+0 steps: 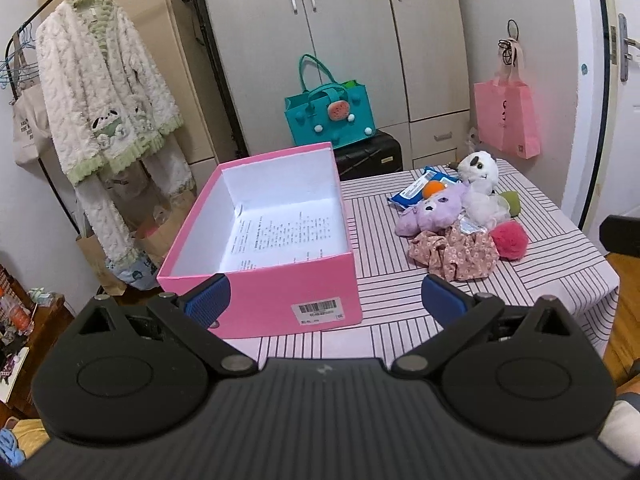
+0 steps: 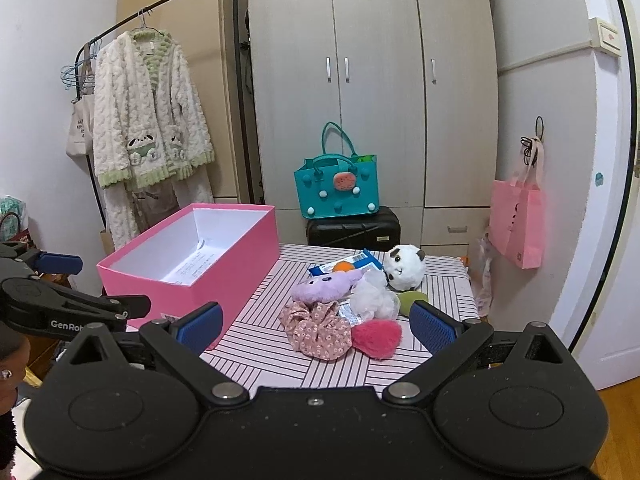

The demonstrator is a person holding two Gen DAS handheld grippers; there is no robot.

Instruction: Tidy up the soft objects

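one pink box (image 1: 256, 280), two plush toys, one floral scrunchie (image 2: 316, 330), one pink pompom (image 2: 376, 338); both tongs wide, holding nothing

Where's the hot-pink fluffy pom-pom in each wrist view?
Left wrist: pink pom-pom right of centre, at the near right edge of the toy pile, touching the floral scrunchie.
Right wrist: pink pom-pom low centre, between the open gripper fingers.
Shared landmark: pink box, left of the pile.
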